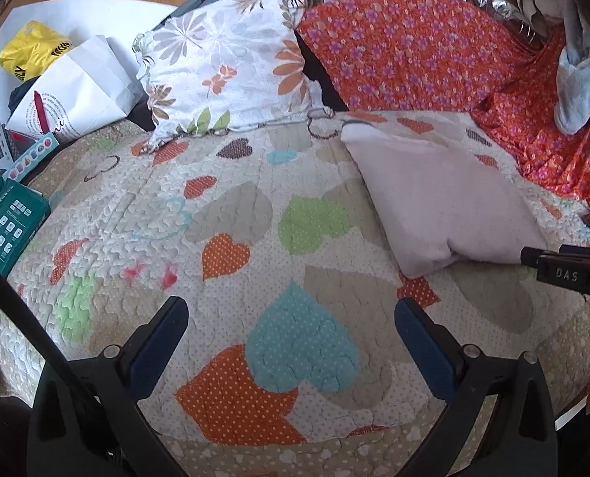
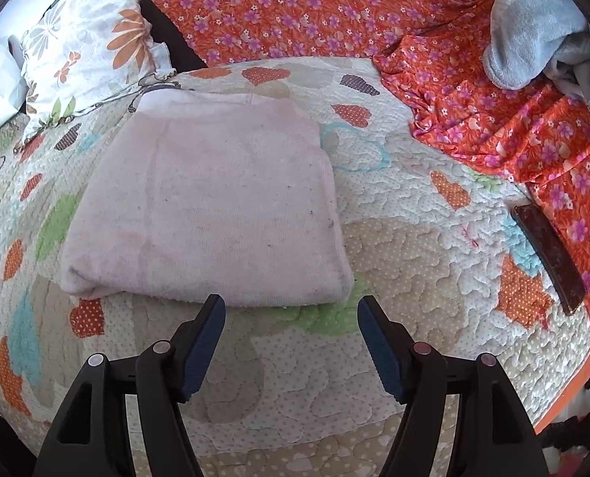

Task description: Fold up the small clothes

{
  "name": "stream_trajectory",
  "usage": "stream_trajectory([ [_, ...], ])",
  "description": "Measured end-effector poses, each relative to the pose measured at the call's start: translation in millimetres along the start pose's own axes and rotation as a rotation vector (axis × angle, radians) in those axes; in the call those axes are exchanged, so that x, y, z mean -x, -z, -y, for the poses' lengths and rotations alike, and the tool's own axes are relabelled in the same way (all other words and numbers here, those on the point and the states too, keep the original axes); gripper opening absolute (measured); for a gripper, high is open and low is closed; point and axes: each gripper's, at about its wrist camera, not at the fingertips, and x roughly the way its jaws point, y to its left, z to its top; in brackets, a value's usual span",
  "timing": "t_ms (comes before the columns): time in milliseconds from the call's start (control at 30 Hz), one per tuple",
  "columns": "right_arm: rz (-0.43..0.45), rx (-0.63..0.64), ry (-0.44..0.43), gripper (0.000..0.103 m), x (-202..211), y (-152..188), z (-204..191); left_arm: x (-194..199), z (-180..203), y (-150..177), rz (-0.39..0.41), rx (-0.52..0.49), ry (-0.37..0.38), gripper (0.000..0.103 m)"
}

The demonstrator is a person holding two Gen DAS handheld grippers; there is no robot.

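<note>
Pale pink garment point(image 2: 203, 206) already folded flat on the heart-patterned quilt point(image 2: 406, 238), both left gripper point(image 1: 291, 310) and right gripper point(image 2: 291, 306) spread and empty; grey clothes point(image 2: 533, 43) apparently left.

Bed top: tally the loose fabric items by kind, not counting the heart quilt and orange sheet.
Folded pale pink knit garment: 1
Floral white pillow: 1
Crumpled grey-blue fleece cloth: 1
Total: 3
</note>
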Motion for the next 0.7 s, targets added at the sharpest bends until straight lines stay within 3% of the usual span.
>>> stream_trajectory([
  [400, -0.05, -0.075, 0.003, 0.075, -12, -1, 14, -57, 23, 29, -0.229, -0.048, 0.01, 0.103],
  [700, -0.03, -0.068, 0.051, 0.075, -7, 0, 15, -60, 16, 33, -0.231, 0.018, 0.044, 0.103],
])
